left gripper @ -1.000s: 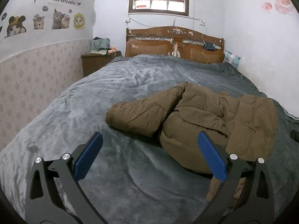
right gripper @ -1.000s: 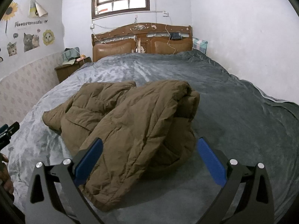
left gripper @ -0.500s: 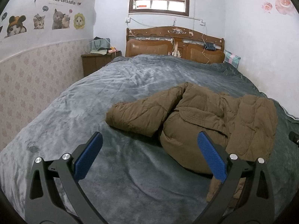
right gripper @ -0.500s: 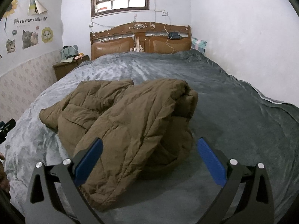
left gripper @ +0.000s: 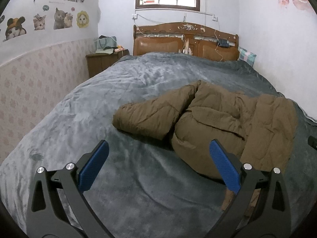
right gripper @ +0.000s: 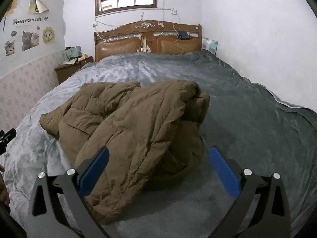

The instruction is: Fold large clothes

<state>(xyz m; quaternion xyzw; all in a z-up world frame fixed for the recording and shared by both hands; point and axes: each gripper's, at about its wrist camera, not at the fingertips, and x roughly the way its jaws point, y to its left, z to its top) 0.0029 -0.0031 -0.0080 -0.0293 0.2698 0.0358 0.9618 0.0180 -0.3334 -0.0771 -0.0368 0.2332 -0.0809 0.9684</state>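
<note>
My left gripper [left gripper: 158,162] hung with its two blue-padded fingers [left gripper: 93,168] spread wide, nothing between them. My right gripper [right gripper: 158,166] was posed the same way, its fingers [right gripper: 224,172] parted wide and gripping nothing. Both pointed forward and slightly downward. At the left edge of the right wrist view, part of my left gripper showed as a dark tip [right gripper: 7,138], with a bit of my hand [right gripper: 3,188] below it.
</note>
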